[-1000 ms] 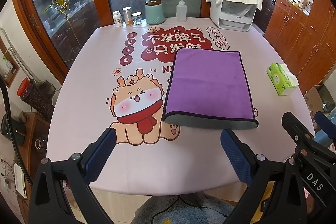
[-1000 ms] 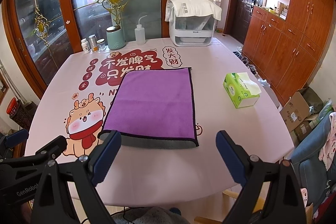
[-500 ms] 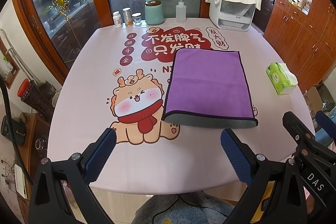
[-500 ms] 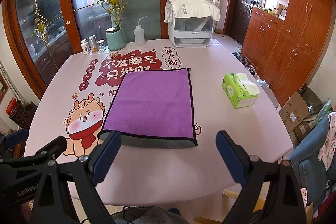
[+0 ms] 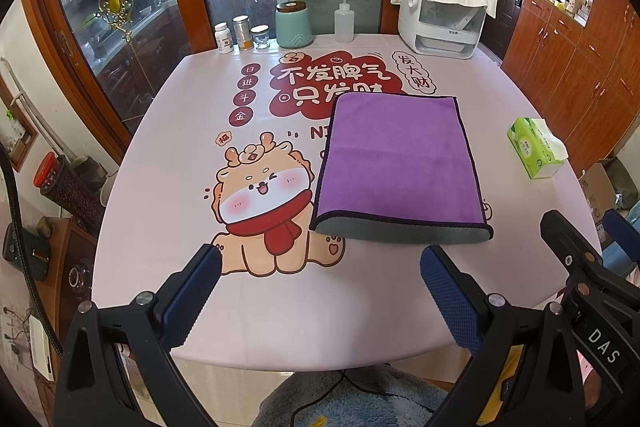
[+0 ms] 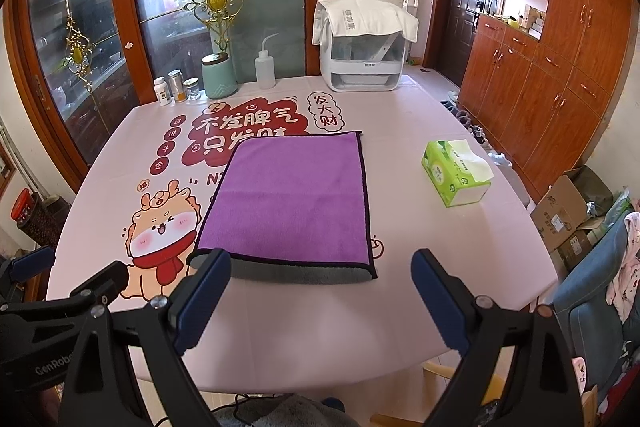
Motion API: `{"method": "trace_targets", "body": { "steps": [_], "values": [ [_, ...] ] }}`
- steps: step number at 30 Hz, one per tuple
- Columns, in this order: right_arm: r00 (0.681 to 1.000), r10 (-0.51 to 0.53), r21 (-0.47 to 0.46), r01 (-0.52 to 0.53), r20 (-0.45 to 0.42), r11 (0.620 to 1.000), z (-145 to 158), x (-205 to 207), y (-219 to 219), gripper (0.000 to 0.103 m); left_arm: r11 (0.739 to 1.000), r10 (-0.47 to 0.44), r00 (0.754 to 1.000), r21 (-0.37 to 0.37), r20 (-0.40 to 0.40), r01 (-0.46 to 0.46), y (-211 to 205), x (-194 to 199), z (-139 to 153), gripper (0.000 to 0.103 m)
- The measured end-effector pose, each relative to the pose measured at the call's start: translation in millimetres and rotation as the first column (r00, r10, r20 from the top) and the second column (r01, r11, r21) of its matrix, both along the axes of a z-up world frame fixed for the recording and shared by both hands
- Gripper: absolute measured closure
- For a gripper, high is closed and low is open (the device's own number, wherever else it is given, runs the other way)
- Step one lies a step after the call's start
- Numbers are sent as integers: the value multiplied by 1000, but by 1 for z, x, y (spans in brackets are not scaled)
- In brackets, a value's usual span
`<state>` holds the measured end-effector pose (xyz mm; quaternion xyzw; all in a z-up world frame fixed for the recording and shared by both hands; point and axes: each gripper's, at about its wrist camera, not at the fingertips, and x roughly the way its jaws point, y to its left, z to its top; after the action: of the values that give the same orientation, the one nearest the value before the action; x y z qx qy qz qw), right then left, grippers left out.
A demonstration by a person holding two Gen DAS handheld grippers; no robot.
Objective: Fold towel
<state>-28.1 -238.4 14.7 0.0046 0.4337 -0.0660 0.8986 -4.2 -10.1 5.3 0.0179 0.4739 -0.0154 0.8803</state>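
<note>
Nothing much has moved; we hover with both grippers wide open.
Our towel lies ahead, long side pointing away, nearer our right gripper than left gripper.

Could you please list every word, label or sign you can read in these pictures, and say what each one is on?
"不发脾气" on the red cloud of the tablecloth
"发大财" in the white bubble
"日进斗金" in four red circles
"DAS" on the right hand-held gripper
"GenRobo", cut off by the frame edge, on the left hand-held gripper
Too small or blurred: print on the tissue box, white cloth, medicine bottle
</note>
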Motion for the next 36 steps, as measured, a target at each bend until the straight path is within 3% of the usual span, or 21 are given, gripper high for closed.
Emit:
{"method": "trace_targets", "body": {
  "steps": [17, 36],
  "values": [
    [1000, -4, -1, 4, -3, 1000, 1, -1, -2, 10, 1000, -5, 1000, 3, -6, 5, -1, -1, 0, 4],
    [1000, -30, -14, 30, -9, 999, -19, 16, -8, 11, 999, -38, 999, 16, 21, 38, 9, 22, -8, 4]
  ]
}}
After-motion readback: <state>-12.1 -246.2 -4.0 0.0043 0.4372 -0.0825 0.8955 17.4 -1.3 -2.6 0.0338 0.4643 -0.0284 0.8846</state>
